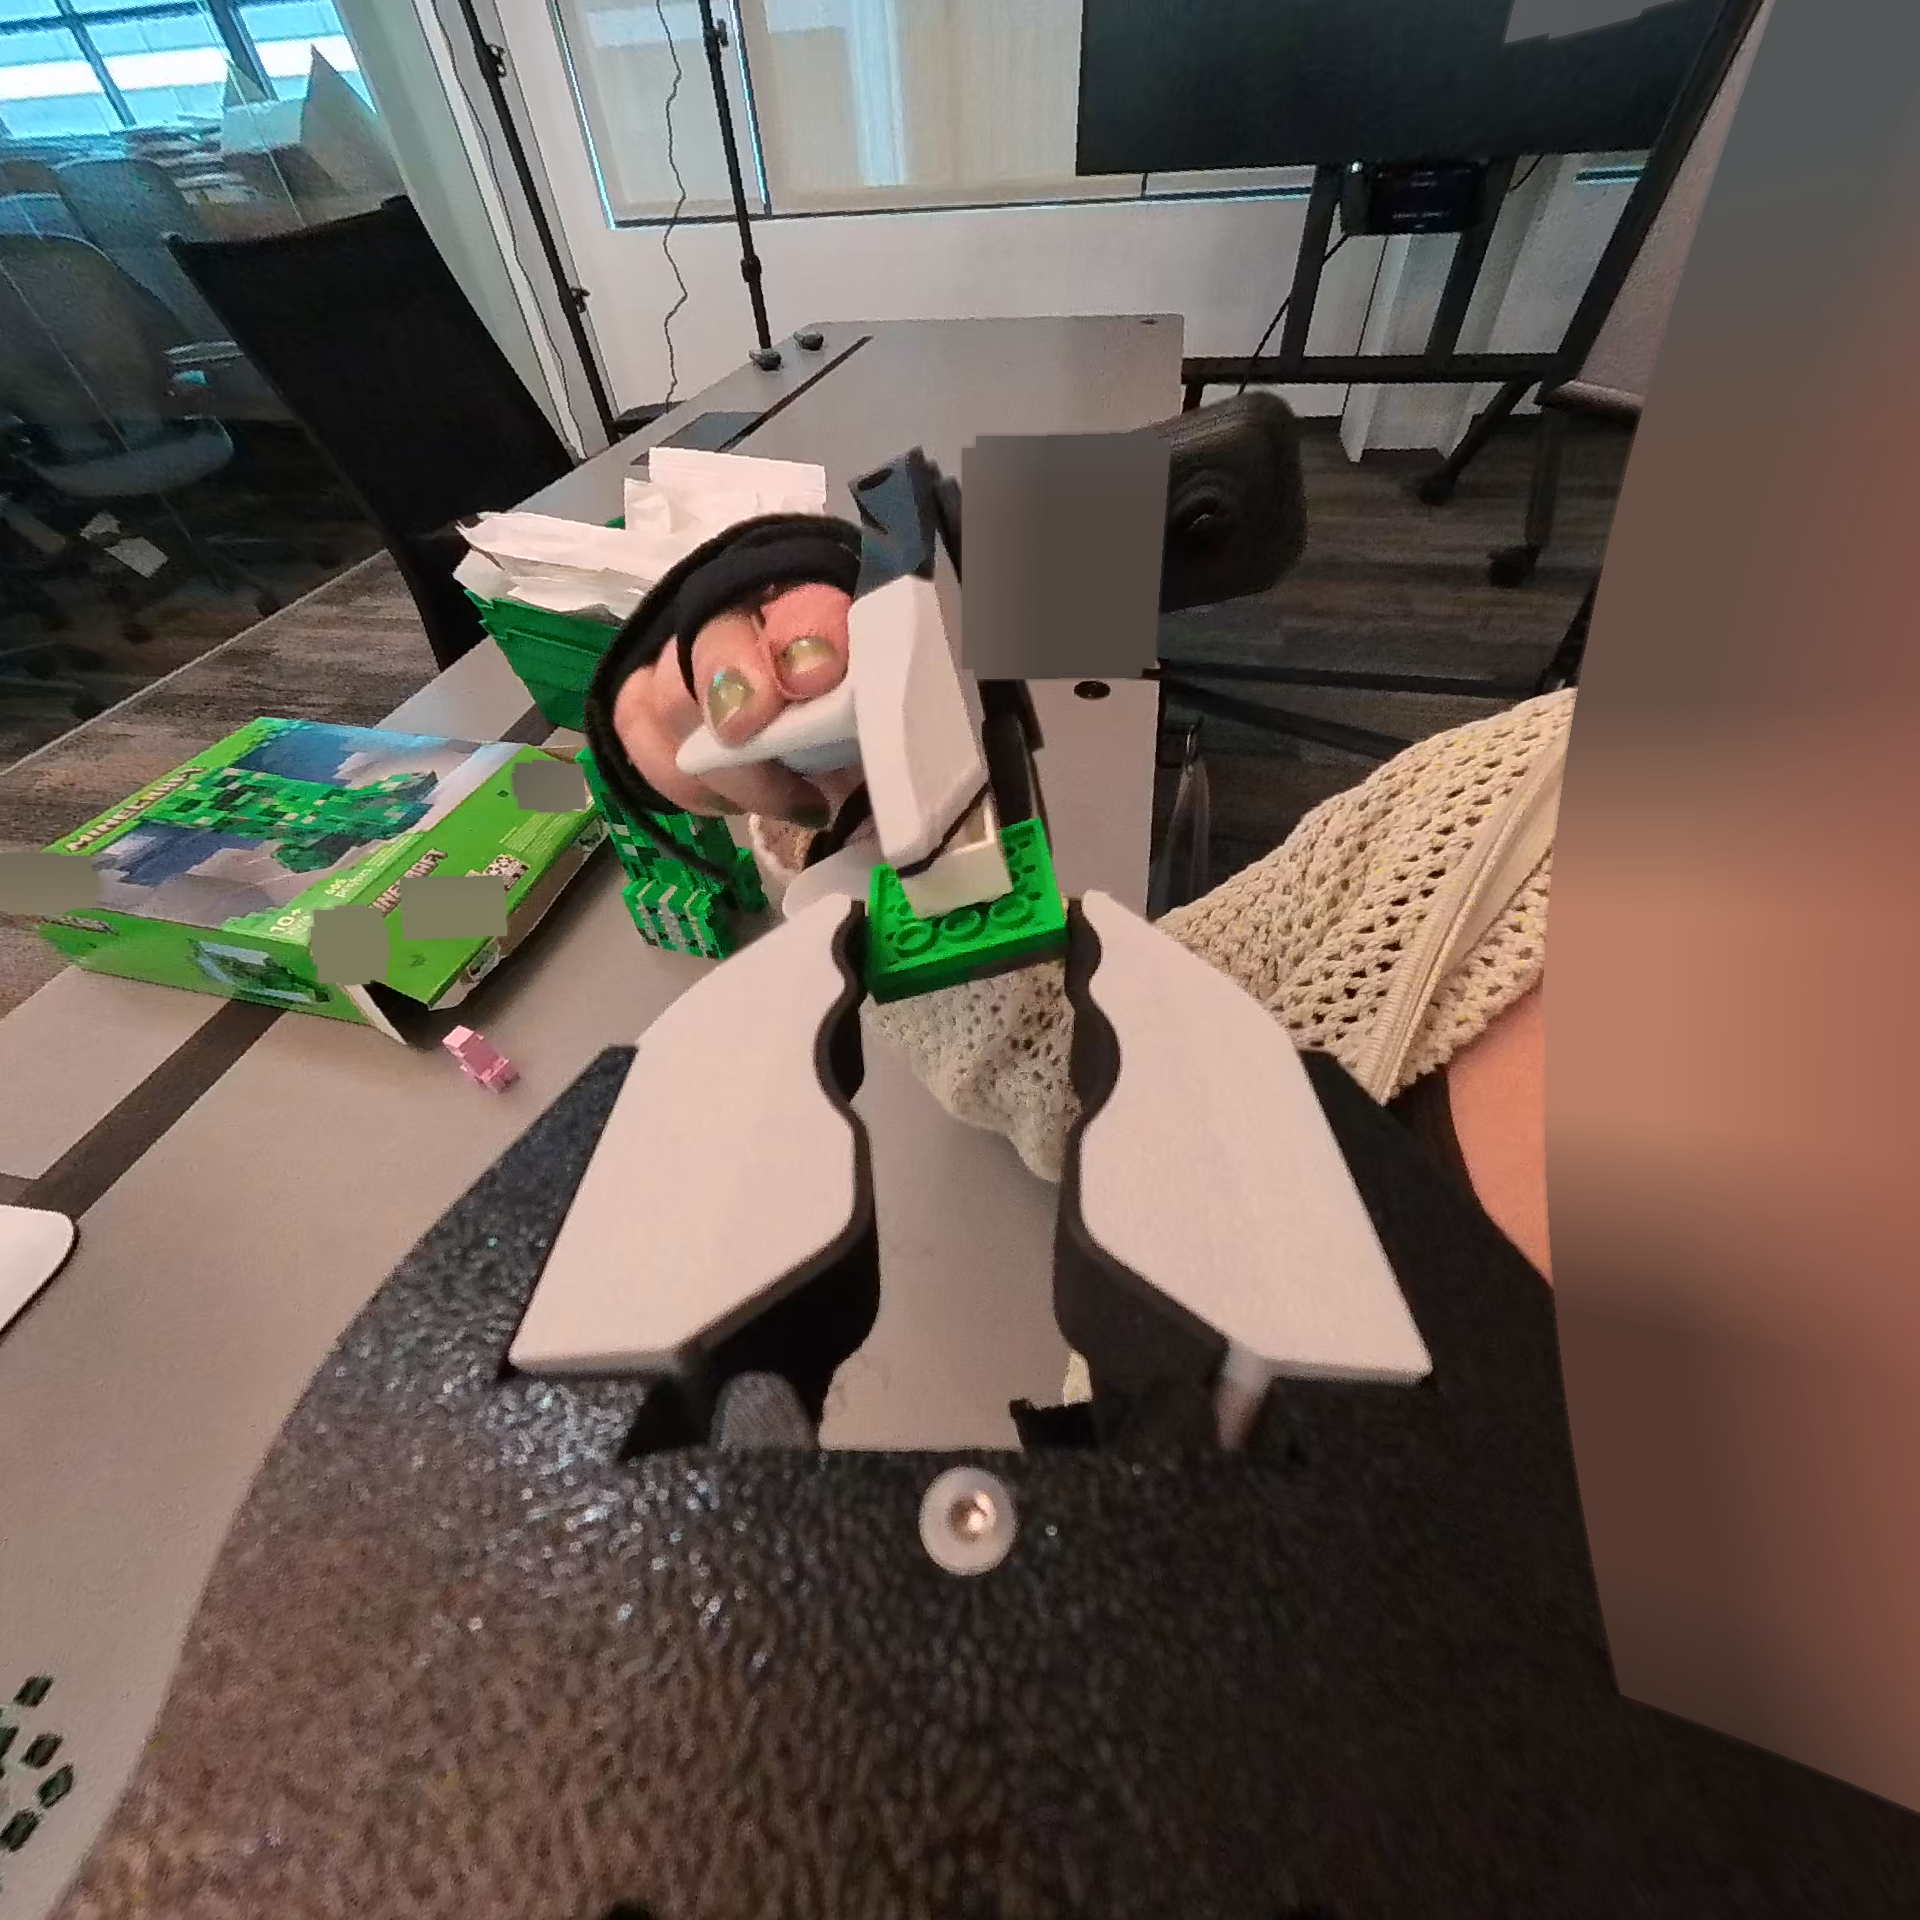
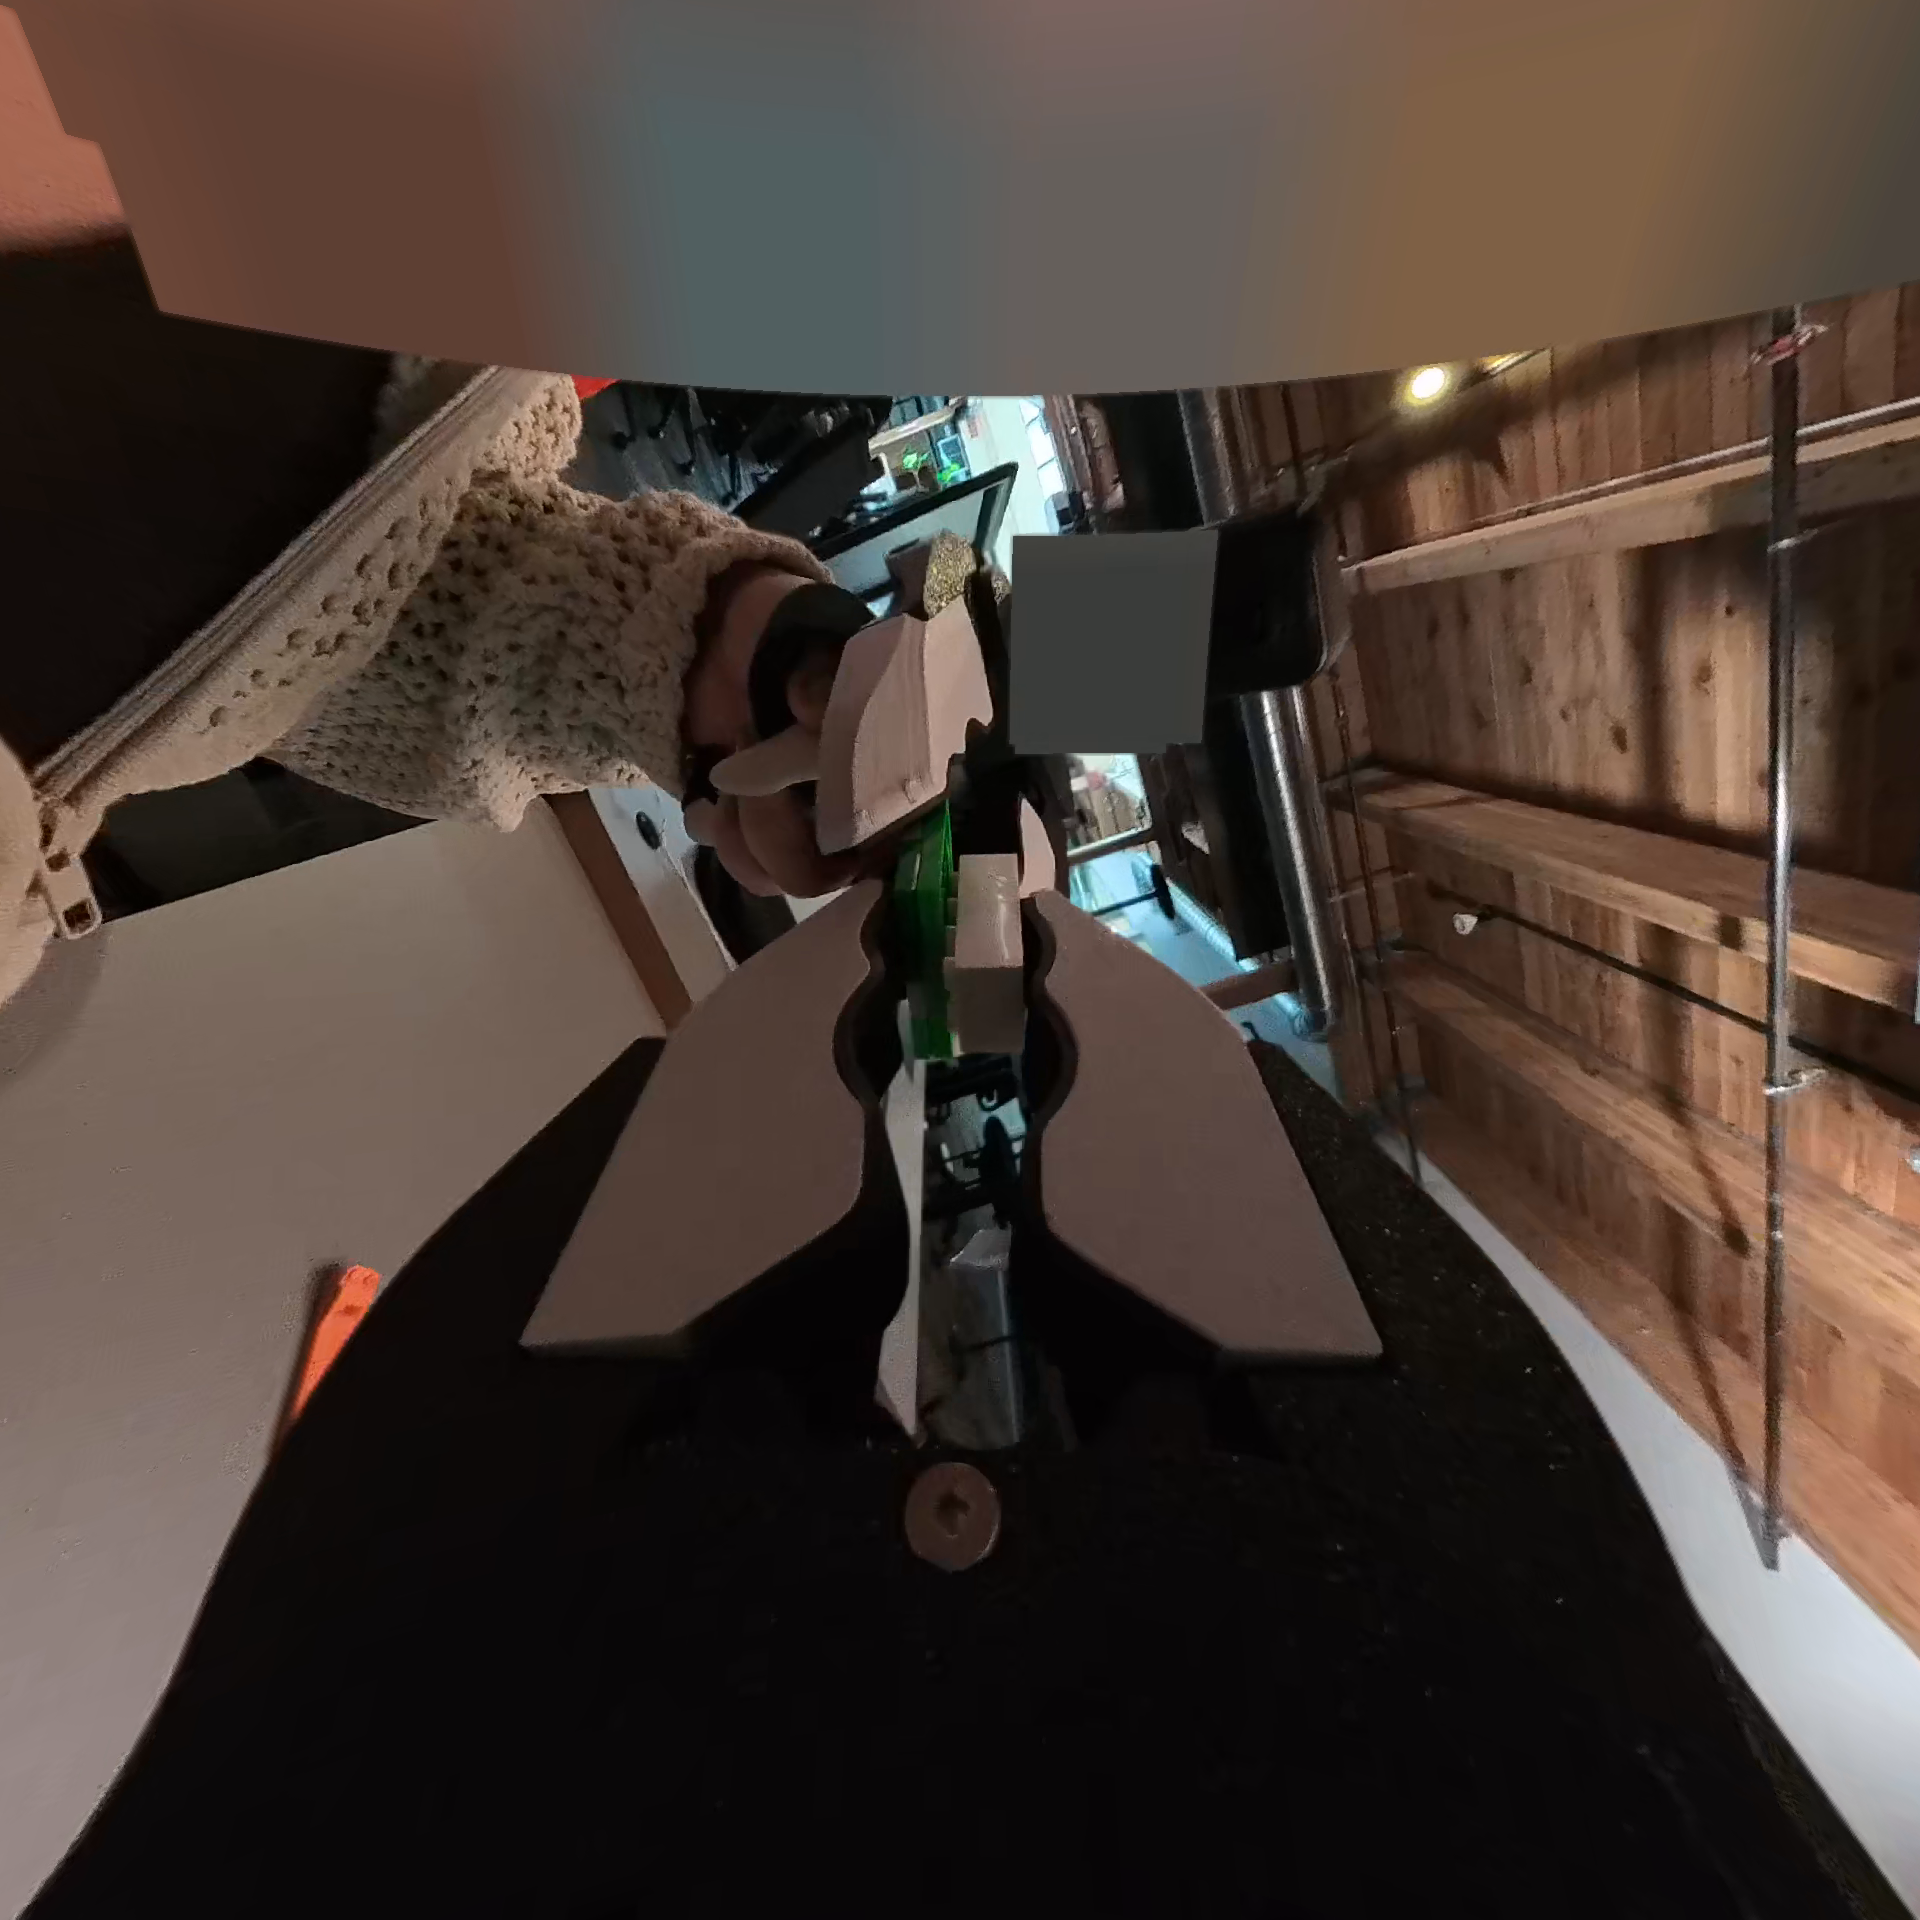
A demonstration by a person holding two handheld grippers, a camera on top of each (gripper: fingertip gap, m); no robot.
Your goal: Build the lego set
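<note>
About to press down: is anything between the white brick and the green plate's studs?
Nothing visible. The white brick, in the right gripper, already sits on the green plate clamped by the left gripper.

Bright green plate (image 1: 966, 940), white brick (image 1: 971, 862), pale grey tongs (image 1: 966, 935), pink figure (image 1: 480, 1058), cream knit sleeve (image 1: 1382, 914)

Black chair (image 1: 353, 384) behind grey table (image 1: 1039, 364) — dark screen (image 1: 1351, 83), tripod poles (image 1: 727, 177); possibly papers (image 1: 623, 540).
</note>
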